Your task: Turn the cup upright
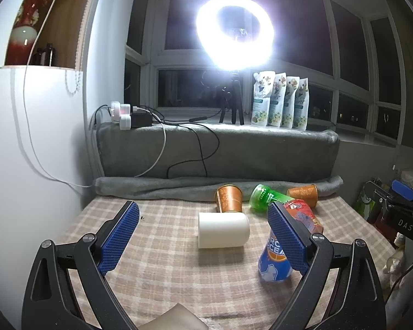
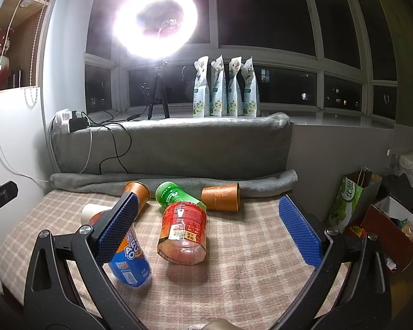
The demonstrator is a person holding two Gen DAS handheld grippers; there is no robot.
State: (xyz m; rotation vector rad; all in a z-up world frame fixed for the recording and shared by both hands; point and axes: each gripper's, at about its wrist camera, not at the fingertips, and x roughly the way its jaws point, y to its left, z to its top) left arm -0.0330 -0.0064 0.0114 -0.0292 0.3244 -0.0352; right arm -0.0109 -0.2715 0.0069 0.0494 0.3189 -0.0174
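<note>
Checked cloth covers the surface (image 1: pixel 165 261); near its middle I see a smooth white cylindrical cup (image 1: pixel 223 229) on its side. Left tool (image 1: pixel 203 236) and right tool (image 2: pixel 209 229) gape wide, ribbed blue pads bare.

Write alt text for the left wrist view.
The open left gripper hovers over a checked cloth, framing a white cup lying on its side. Beyond lie two orange cups, a green bottle and a red bottle.
</note>
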